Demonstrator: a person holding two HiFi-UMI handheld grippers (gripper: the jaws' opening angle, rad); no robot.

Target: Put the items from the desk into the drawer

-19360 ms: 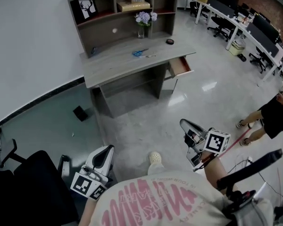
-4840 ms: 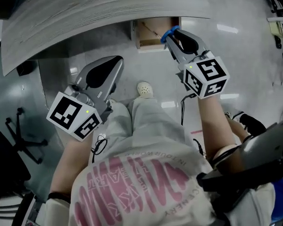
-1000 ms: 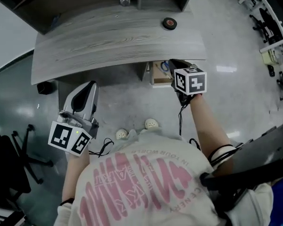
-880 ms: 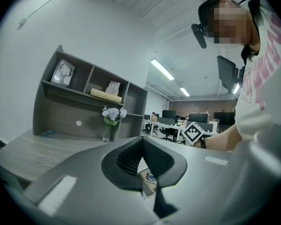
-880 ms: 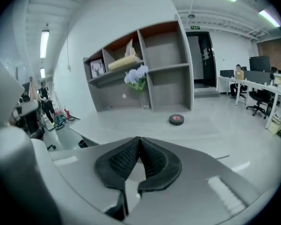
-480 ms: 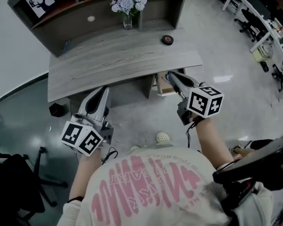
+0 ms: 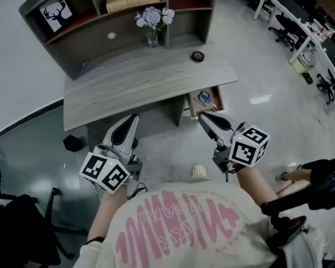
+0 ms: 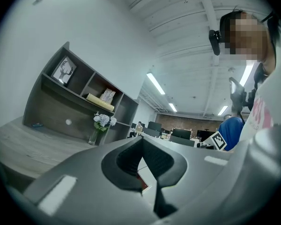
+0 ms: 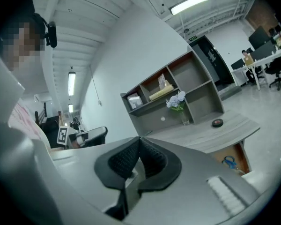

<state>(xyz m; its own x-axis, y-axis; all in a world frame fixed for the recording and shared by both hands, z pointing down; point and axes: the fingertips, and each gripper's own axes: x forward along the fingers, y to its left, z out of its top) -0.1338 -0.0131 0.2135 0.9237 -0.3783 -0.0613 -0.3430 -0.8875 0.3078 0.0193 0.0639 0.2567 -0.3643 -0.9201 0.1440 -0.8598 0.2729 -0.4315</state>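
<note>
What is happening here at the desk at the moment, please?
A person stands back from the grey desk, holding a gripper in each hand. The left gripper and right gripper are both shut and empty. Blue scissors lie in the open drawer, while a small black round item sits on the desktop.
</note>
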